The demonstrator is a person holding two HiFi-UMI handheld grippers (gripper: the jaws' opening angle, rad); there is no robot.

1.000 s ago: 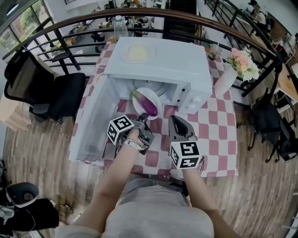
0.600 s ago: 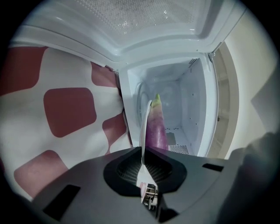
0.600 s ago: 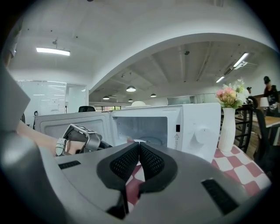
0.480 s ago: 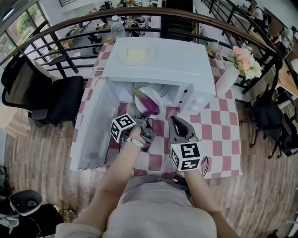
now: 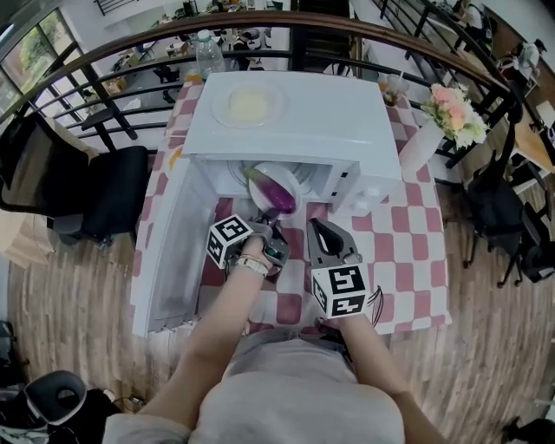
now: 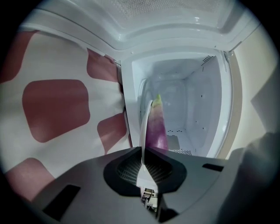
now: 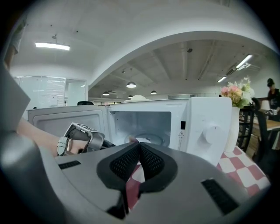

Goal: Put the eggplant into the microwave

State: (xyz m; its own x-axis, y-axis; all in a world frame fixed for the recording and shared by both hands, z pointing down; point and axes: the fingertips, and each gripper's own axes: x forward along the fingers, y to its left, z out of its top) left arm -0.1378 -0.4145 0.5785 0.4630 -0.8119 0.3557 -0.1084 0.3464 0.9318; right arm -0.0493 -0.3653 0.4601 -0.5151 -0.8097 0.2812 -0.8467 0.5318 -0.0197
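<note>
Plate (image 6: 143,127) with eggplant (image 6: 157,130), seemingly, between jaws

Open-plan office: black chairs (image 5: 102,186), curved railing (image 5: 260,19), ceiling strip lights (image 7: 52,45).

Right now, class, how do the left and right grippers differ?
The left gripper clamps the white plate carrying the eggplant; the right gripper is shut on nothing. The left gripper reaches the open microwave; the right gripper hangs back over the checked tablecloth. Both have closed jaws.
</note>
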